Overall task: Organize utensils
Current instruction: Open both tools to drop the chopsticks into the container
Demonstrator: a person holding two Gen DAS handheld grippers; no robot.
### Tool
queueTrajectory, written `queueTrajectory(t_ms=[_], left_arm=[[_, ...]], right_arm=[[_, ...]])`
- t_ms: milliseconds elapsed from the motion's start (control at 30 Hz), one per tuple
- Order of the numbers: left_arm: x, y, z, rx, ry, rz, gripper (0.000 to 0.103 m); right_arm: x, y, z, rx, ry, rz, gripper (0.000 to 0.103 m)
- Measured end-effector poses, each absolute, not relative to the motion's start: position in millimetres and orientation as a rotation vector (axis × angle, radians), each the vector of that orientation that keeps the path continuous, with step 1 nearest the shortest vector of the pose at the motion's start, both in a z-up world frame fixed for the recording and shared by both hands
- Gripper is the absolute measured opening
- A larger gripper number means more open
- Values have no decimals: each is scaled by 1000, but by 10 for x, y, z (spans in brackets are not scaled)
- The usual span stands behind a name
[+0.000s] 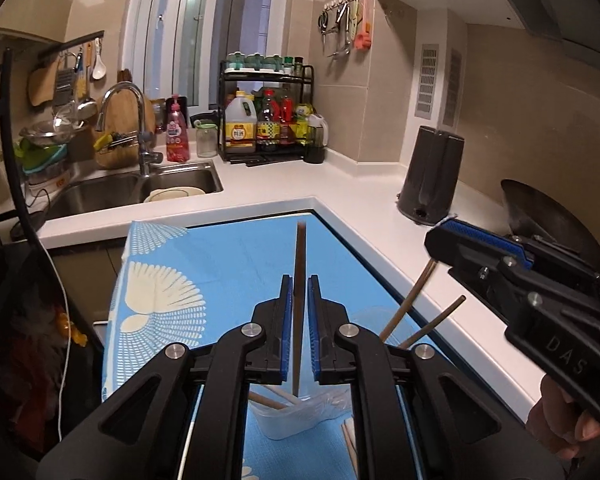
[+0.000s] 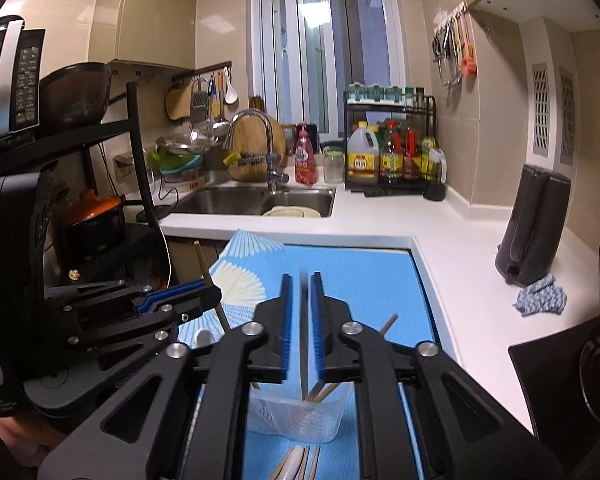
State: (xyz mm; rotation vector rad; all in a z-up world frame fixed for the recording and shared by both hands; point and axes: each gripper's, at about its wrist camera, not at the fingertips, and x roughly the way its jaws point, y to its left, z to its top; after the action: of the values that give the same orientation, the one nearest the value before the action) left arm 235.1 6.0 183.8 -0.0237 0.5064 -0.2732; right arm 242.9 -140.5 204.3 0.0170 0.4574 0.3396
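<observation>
In the left wrist view my left gripper (image 1: 300, 284) stands slightly open around a dark upright chopstick (image 1: 299, 320). Its pads sit just off the stick. The stick's lower end reaches into a clear plastic container (image 1: 288, 420) on the blue patterned mat (image 1: 220, 264). Two more chopsticks (image 1: 410, 300) lean out of that container. My right gripper (image 2: 302, 280) is likewise slightly open around a thin, blurred chopstick (image 2: 303, 360) that points into the same container (image 2: 296, 420). Each gripper shows in the other's view, the right gripper (image 1: 440, 236) and the left gripper (image 2: 216, 292).
Loose chopsticks and a white spoon (image 2: 294, 462) lie on the mat in front of the container. A white counter (image 1: 360, 200) wraps the mat, with a dark canister (image 1: 430, 176), a wok (image 1: 540, 208), a blue cloth (image 2: 540, 296), a condiment rack (image 2: 392, 152) and a sink (image 2: 260, 200).
</observation>
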Motion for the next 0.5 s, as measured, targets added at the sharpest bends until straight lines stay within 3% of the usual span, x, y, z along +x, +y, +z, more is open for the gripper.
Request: queueTrajectory(t_ms=[33, 67, 500], left_arm=[[2315, 100, 1881, -42, 492, -287, 23], [2274, 138, 1926, -60, 472, -296, 26], [1620, 278, 2190, -91, 328, -241, 26]], right_arm=[[2391, -1433, 2059, 20, 452, 332, 21], [2345, -1478, 2088, 25, 448, 327, 21], [1453, -1913, 2329, 83, 345, 307, 22]])
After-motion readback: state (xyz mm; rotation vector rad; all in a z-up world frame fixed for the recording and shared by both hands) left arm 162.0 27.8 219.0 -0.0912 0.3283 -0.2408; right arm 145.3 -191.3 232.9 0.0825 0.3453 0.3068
